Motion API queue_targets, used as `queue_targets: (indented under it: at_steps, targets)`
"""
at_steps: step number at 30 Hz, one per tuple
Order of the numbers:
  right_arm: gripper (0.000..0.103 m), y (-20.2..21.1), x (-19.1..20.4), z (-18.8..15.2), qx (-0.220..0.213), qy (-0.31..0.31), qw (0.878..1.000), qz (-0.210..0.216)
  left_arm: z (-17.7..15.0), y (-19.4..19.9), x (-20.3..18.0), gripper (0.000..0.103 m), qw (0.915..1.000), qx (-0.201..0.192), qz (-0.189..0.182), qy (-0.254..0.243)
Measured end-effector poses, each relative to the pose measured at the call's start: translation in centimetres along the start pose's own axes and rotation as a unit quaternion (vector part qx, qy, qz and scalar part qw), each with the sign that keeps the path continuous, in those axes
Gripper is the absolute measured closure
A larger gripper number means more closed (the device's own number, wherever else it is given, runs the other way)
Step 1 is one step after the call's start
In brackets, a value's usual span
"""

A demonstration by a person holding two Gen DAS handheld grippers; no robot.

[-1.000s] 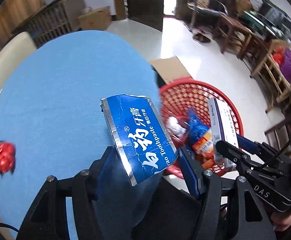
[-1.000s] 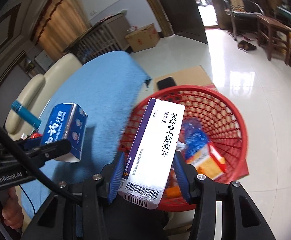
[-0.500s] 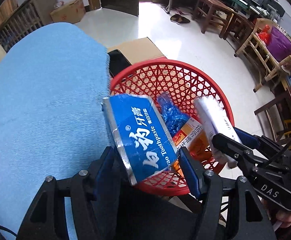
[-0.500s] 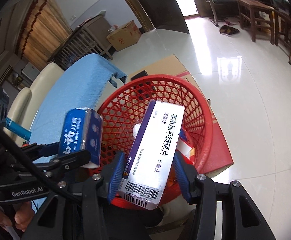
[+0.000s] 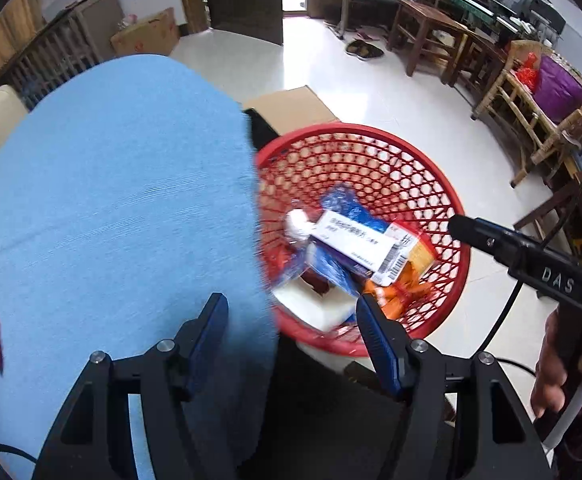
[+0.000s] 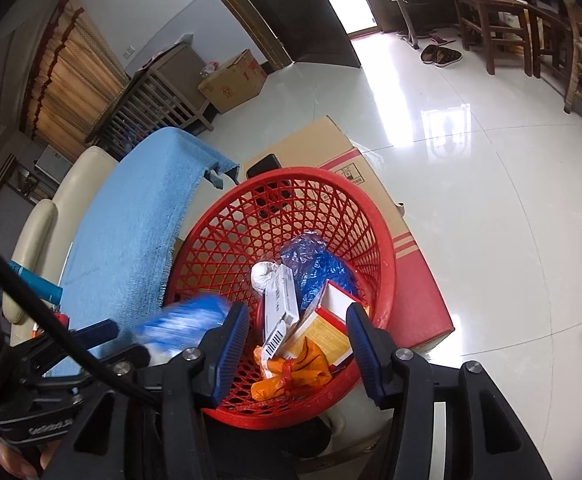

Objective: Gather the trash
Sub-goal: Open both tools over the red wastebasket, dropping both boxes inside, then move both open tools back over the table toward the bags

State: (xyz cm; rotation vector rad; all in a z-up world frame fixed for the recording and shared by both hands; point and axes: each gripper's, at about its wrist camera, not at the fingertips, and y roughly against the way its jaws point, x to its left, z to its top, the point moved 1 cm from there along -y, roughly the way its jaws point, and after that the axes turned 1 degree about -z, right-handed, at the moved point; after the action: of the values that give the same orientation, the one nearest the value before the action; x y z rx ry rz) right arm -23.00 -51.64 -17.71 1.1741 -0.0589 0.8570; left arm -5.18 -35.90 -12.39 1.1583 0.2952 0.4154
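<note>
Both tools – left tool (image 5: 291,320), right tool (image 6: 297,338) – gape open, empty; the white box (image 5: 365,246) in the red basket (image 5: 457,280) looks light and stiff – pinch its long sides.

Red lattice basket (image 5: 431,184); blue tabletop (image 5: 111,184) cloth; white box (image 5: 361,242) (barcode end); orange bag (image 6: 291,372).

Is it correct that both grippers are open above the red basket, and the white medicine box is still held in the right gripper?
Not entirely. Both the left gripper and the right gripper are open above the red basket, but the white medicine box is no longer held: the right wrist view shows it lying inside the basket among the other trash.
</note>
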Motion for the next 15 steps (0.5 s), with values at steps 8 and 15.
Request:
queue_targets:
  at_steps: [8,15]
  targets:
    - [0.048,0.2,3.0,-0.1,-0.003,0.035,0.999,0.008,-0.8,4.3,2.2,0.036,0.9981,-0.049,0.019,0.032]
    - [0.048,0.7,5.4,-0.2,-0.006,0.062,0.998,0.01,-2.3,7.0,5.0,0.036,0.9927,-0.08,0.071,0.057]
